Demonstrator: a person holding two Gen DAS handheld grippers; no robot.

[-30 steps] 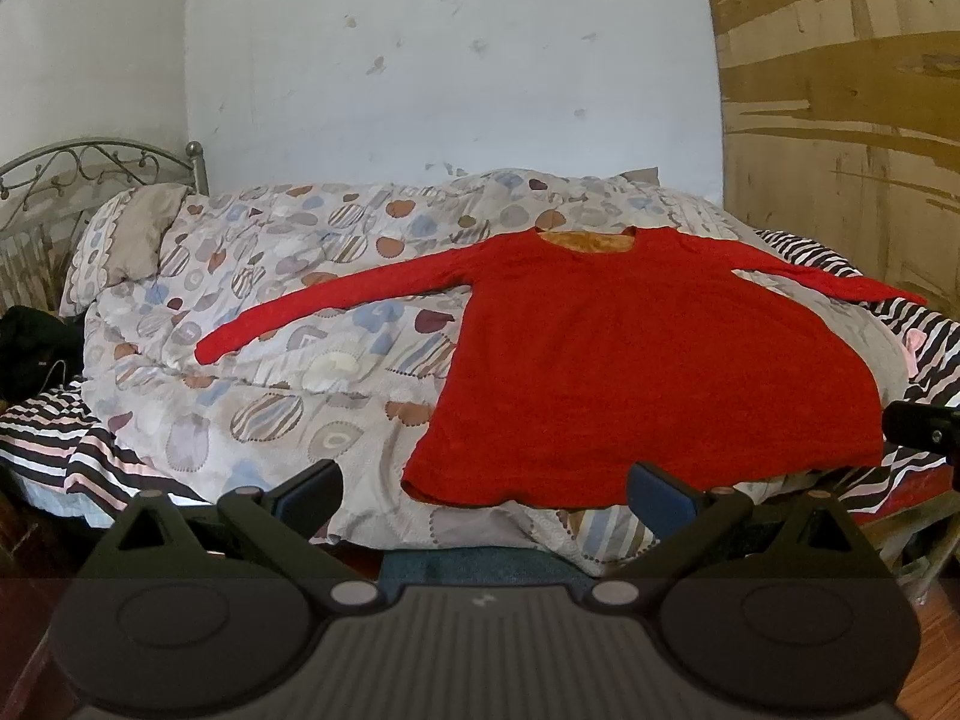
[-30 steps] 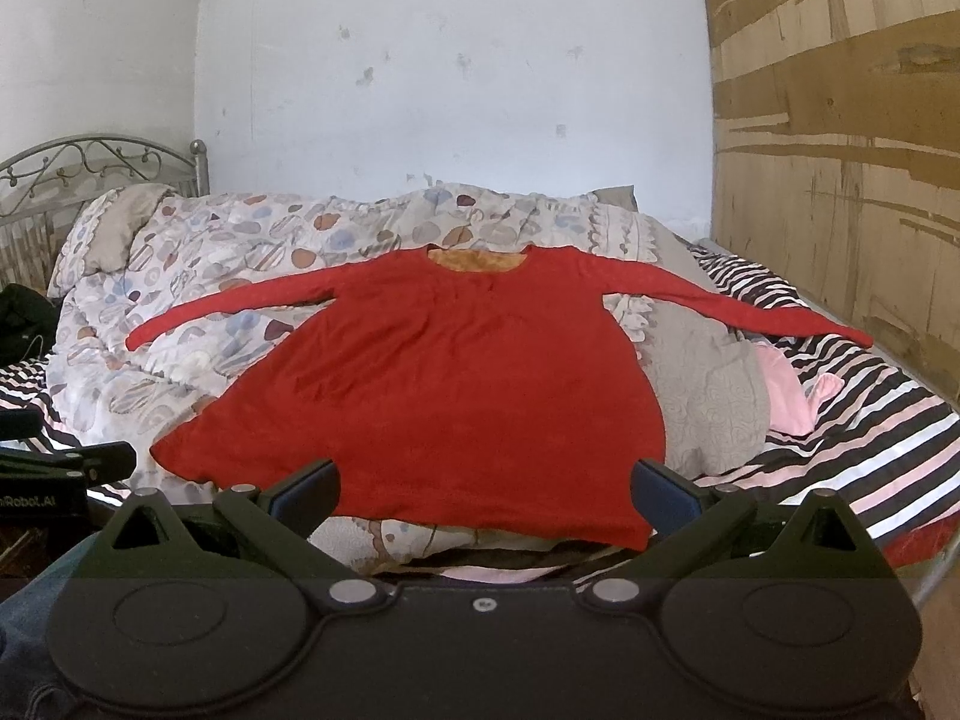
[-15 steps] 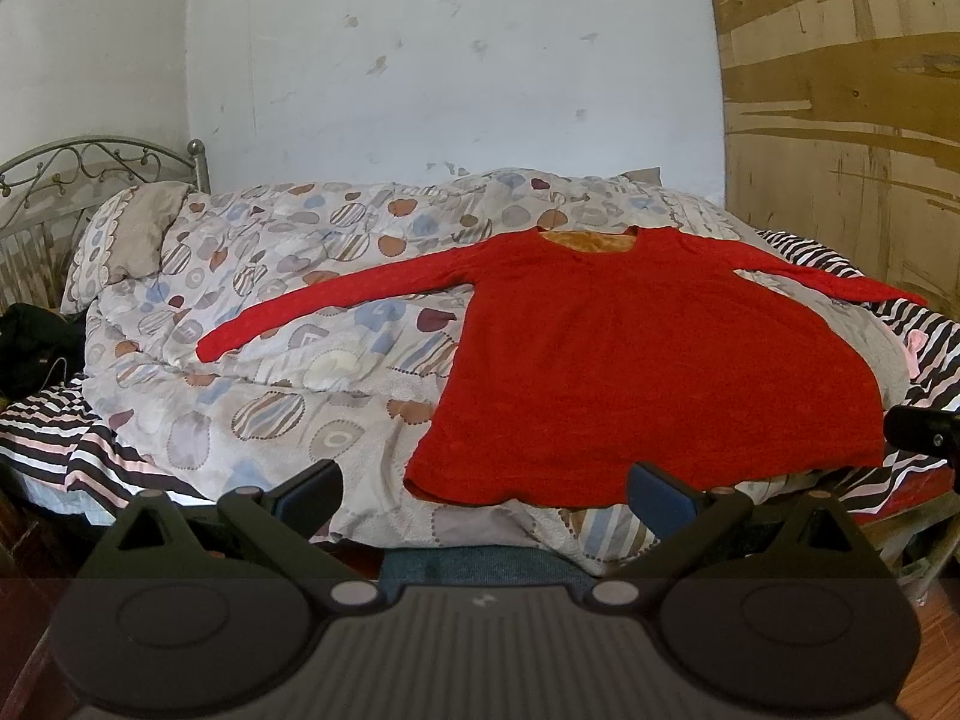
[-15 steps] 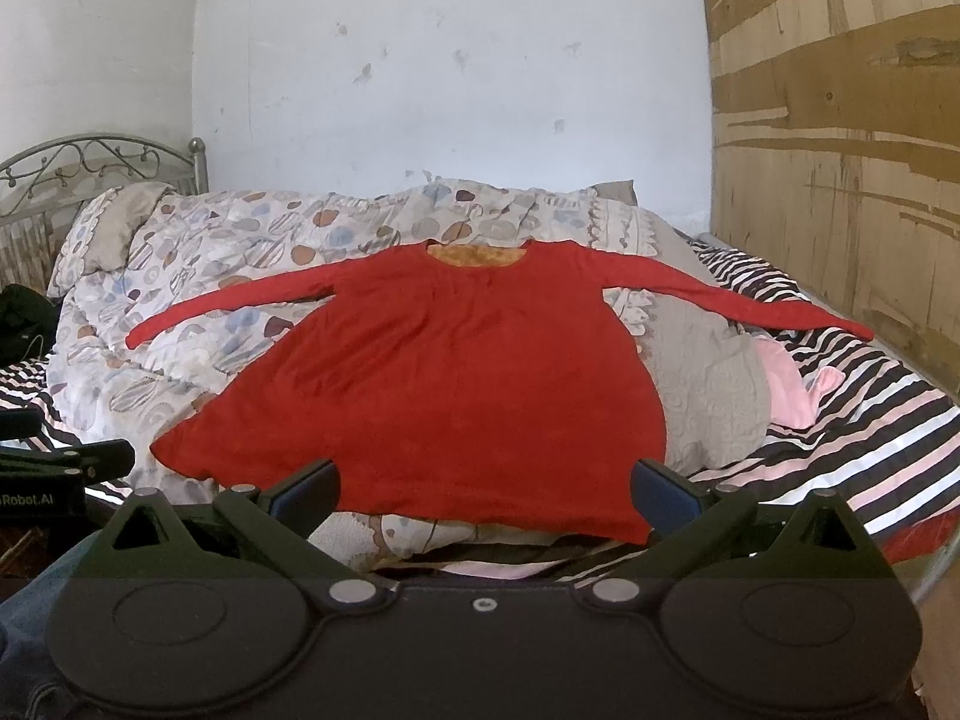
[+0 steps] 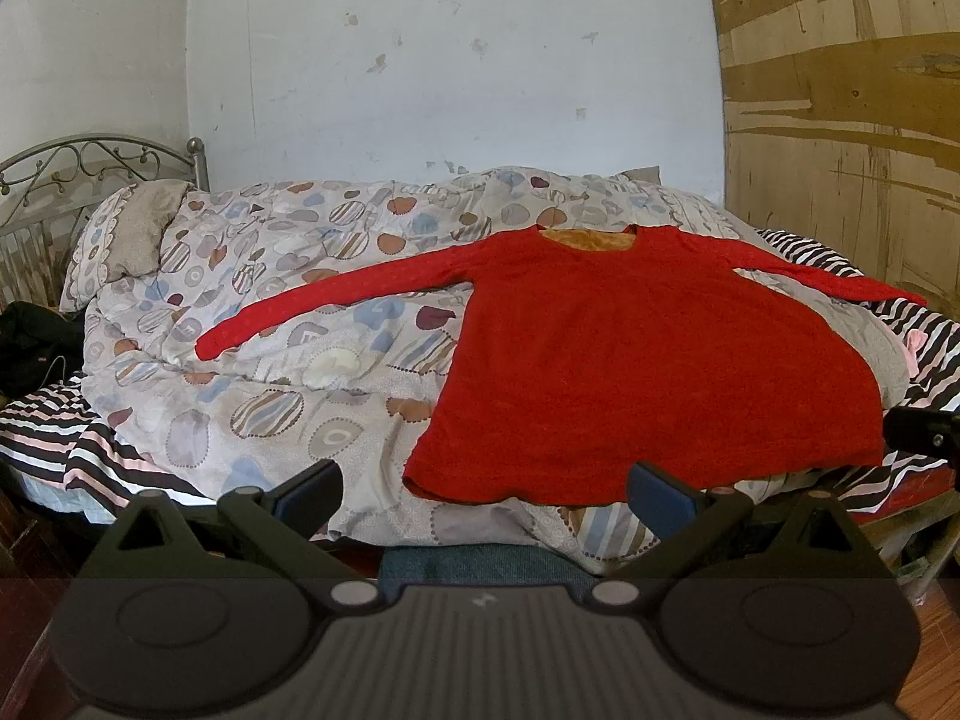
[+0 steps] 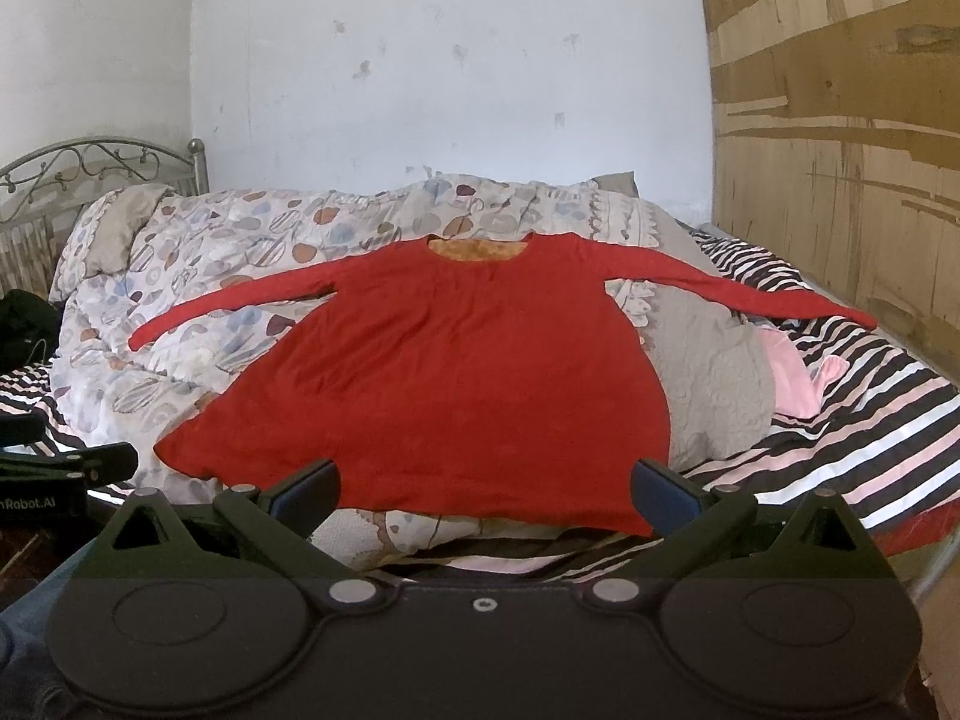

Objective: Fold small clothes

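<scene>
Red dress (image 5: 648, 360) lies flat on the bed quilt (image 5: 270, 372), sleeves spread toward 9 and 3 o'clock. Left tongs (image 5: 485, 492) and right tongs (image 6: 485, 489): spread, empty, near the hem.

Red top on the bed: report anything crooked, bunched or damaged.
Nothing stands out. The red top lies spread flat on the patterned quilt, both sleeves stretched outward, neckline away from the grippers. No tears show. Its right sleeve reaches onto the striped sheet.
</scene>
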